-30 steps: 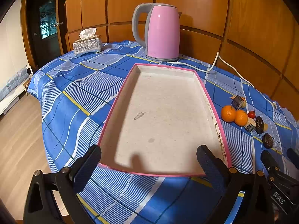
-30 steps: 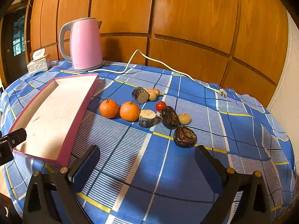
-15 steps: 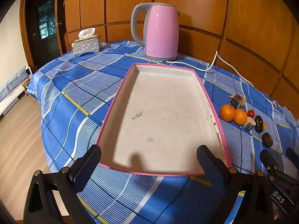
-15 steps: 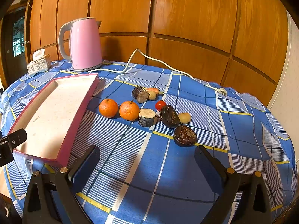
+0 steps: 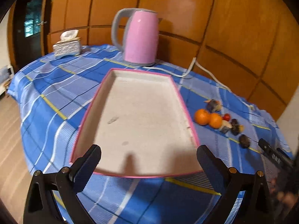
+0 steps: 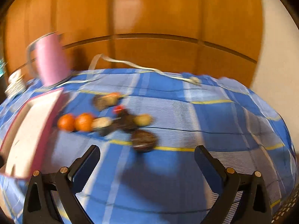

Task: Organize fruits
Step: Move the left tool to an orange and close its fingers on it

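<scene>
A: Left wrist view first. Left gripper (image 5: 148,161) hanging over the near edge of the tray (image 5: 184,110), jaws spread wide, nothing between them.

B: Tray holding anything?

A: Bare white floor, pink rim, a few small marks. Lying on the blue checked tablecloth (image 5: 56,93). Behind its far end, a pink kettle (image 5: 141,39), upright, with a white cord (image 5: 190,70) trailing off to the right. Farther left, a tissue box (image 5: 67,45) near the table's back edge.

B: And the fruit?

A: All outside the tray, on the cloth to its right. Two oranges (image 5: 201,116) touching each other, just beside the rim; a small red fruit (image 5: 226,117) behind them; several dark pieces (image 5: 244,141) strung out toward the right. Right gripper (image 5: 272,154) poking in at the right edge, near the last dark piece.

B: Right wrist view?

A: Heavily blurred. Right gripper (image 6: 146,158) above the cloth (image 6: 214,123), jaws wide apart, empty. Straight ahead, nearest, a round dark piece (image 6: 143,140). Beyond it the cluster: two oranges (image 6: 75,122) side by side at left, a pale piece (image 6: 101,122) touching them, a red fruit (image 6: 118,108), a tan one (image 6: 143,119). Finer detail impossible to tell.

B: Anything blocking the way?

A: Tray (image 6: 44,130) along the left, kettle (image 6: 51,61) behind it, cord (image 6: 130,64) across the back. Open cloth between the fingers and the nearest piece.
</scene>
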Tool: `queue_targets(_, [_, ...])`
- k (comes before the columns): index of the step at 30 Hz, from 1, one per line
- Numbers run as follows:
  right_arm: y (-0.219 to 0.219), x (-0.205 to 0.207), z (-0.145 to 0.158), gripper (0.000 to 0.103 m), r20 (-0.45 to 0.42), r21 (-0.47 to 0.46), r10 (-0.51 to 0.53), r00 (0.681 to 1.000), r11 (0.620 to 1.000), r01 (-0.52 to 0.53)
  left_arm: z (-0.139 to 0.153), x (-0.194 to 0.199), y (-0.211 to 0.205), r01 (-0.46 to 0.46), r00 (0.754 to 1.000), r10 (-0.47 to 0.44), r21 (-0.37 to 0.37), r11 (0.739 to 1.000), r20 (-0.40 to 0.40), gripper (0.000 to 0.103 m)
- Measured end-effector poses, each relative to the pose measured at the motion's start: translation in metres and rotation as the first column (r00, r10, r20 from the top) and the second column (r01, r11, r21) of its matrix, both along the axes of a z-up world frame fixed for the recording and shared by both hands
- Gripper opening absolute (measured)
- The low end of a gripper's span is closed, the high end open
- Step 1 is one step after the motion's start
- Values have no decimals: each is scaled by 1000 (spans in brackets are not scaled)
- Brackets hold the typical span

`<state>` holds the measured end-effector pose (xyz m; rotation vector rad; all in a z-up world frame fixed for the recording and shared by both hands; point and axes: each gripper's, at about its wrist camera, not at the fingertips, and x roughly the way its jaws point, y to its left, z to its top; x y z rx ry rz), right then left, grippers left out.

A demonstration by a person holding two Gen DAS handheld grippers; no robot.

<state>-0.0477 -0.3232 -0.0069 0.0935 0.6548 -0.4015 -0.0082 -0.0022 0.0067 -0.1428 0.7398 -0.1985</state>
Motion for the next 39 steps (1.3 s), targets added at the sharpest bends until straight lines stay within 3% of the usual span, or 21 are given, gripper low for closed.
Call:
queue_targets(7, [-71,-5,-15,102,-50,1,-250,967,968,251,7,4,-24,115,993,-115,32,993,18,103])
queue_targets(14, [-143,-25,-37,102,-101,26,-498,861,864,503,24,25,-53,284,958,-286,48,958,23,103])
queue_targets(17, [-164,-32,-48,102,-132,71,-556,821,821,567,29,40,-69,358,933,-359,58,932,9,103])
queue_targets(19, [-172,-37,-53,103,-144,126,-562,814,806,579,31,49,-77,391,920,-392,68,918,-2,103])
queue_targets(24, [-167,-33,-55,103,-147,101,-543,827,823,559,33,76,-106,493,868,-497,173,853,-23,103])
queue_targets(28, [-164,-32,-55,103,-150,95,-547,824,821,562,24,100,-127,539,841,-532,246,806,-99,103])
queue_targets(33, [-162,-29,-56,103,-148,88,-548,823,822,563,6,126,-148,627,778,-593,285,725,-206,100])
queue_targets(36, [-163,-27,-57,103,-148,86,-548,823,822,563,-1,135,-157,662,746,-626,347,664,-226,93])
queue_targets(39, [-163,-27,-58,103,-147,83,-548,823,823,562,-11,143,-166,719,691,-666,370,589,-282,82])
